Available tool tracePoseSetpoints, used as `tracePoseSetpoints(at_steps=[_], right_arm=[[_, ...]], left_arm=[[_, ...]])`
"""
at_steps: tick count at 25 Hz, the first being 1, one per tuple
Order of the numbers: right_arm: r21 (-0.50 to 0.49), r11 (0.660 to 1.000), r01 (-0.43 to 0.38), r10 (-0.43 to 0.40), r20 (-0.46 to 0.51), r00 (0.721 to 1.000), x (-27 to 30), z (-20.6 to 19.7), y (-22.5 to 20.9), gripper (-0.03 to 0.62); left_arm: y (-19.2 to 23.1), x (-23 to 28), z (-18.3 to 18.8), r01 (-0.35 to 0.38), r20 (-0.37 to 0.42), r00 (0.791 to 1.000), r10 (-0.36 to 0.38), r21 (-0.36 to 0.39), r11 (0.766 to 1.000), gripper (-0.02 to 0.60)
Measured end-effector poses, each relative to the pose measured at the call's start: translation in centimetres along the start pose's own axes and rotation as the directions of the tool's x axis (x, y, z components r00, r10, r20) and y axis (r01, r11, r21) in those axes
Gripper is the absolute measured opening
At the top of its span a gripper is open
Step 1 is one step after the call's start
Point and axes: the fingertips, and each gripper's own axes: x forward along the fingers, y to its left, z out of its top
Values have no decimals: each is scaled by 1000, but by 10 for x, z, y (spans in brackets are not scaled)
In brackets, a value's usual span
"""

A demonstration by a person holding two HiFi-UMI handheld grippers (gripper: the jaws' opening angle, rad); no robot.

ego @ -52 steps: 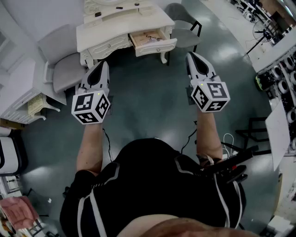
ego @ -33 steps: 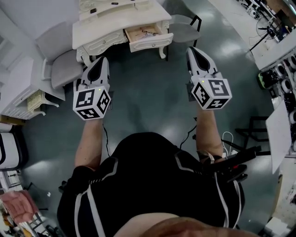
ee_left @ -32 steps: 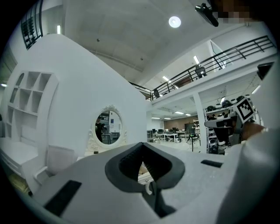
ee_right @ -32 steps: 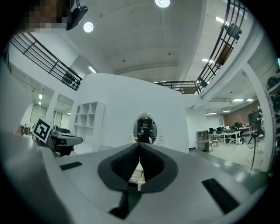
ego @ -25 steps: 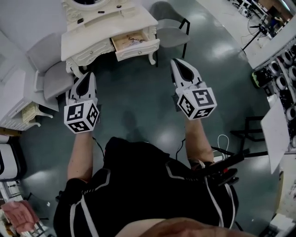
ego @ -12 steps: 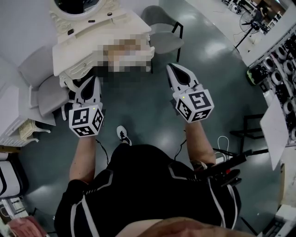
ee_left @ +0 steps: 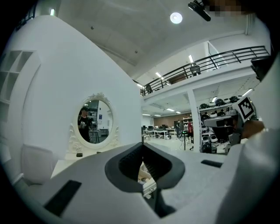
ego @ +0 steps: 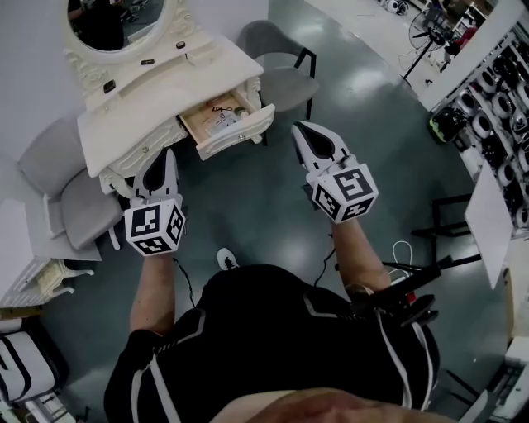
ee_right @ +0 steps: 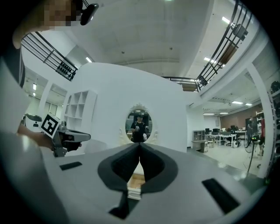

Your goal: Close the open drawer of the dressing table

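Note:
The cream dressing table [ego: 140,99] with its oval mirror [ego: 116,21] stands at the top left of the head view. Its right-hand drawer [ego: 225,125] is pulled out, with small items inside. My left gripper [ego: 163,154] hangs in front of the table's left drawer, a short way off. My right gripper [ego: 300,129] is to the right of the open drawer, apart from it. Both are shut with nothing held. A slice of the drawer [ee_left: 147,178] shows below the closed jaws in the left gripper view, and the drawer [ee_right: 135,181] shows likewise in the right gripper view.
A grey chair [ego: 277,51] stands right of the table, another grey chair [ego: 62,194] at its left. A workbench with equipment [ego: 488,91] runs along the right edge, with a black stand [ego: 450,227] below it. The person's shoe [ego: 225,259] shows on the dark floor.
The person has stepped toward the dressing table, so table and mirror sit lower and nearer in view. Both grippers have come closer to the drawer and stayed shut.

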Motion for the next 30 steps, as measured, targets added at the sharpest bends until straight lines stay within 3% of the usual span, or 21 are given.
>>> tracePoseSetpoints(at_steps=[7,12,16,20,23,30], right_arm=[[-10,1000,26,-27,-17,999,68,-16,3,12],[23,999,45,-43,-69,997,119,-47,4,18],[39,999,23,-18,-121,993,150,-87,8,15],[59,998,10,0,-171,985,181,-132,-4,7],[59,998,-4,17,-211,977,204,-173,-15,6],[22,999,-25,31,-380,924,242,-281,-42,5]], left_arm=[[55,36,-7,39,2,999,-39,-6,999,5],[88,60,-36,51,-51,997,-52,-26,998,5],[97,70,-66,69,-80,994,-72,-38,997,5],[111,87,-106,53,-137,988,-68,-106,993,5],[115,99,-134,39,-181,982,-54,-82,996,5],[117,133,-195,-12,-276,961,-19,-113,994,5]])
